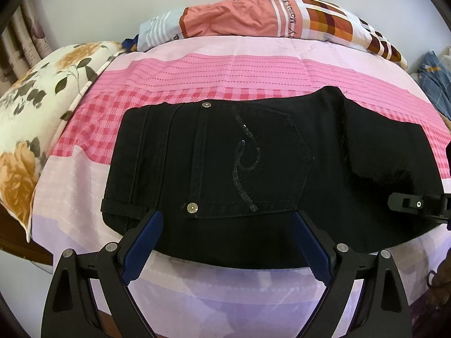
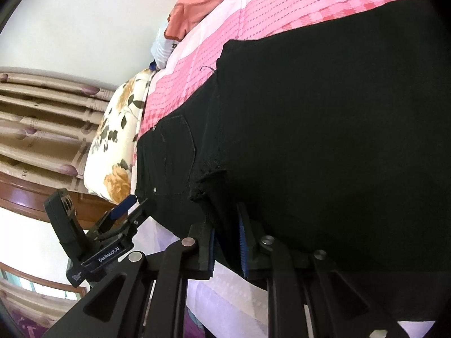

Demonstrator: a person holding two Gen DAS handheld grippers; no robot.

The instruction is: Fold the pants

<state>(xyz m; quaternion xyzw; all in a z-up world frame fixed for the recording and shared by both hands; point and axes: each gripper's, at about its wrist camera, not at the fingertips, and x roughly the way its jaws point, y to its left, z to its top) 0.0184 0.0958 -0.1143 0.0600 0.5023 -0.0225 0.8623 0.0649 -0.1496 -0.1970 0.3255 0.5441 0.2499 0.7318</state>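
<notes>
Black pants (image 1: 225, 174) lie on the pink bed sheet (image 1: 197, 67), back pocket with sequin swirl facing up, waistband to the left. The legs are folded over from the right, their frayed hem edge lying across the seat. My left gripper (image 1: 228, 219) is open, its blue-padded fingers (image 1: 146, 242) straddling the near edge of the pants below the pocket. My right gripper (image 2: 228, 233) is shut on the pants (image 2: 310, 140) at the frayed hem of the folded layer. It shows at the right edge of the left wrist view (image 1: 408, 202). The left gripper shows in the right wrist view (image 2: 132, 208).
A floral pillow (image 1: 31, 118) lies at the bed's left side. A folded orange and checked quilt (image 1: 253, 19) lies at the far edge by the white wall. Blue checked cloth (image 1: 434, 79) sits far right. Curtains (image 2: 42, 129) hang beyond the pillow.
</notes>
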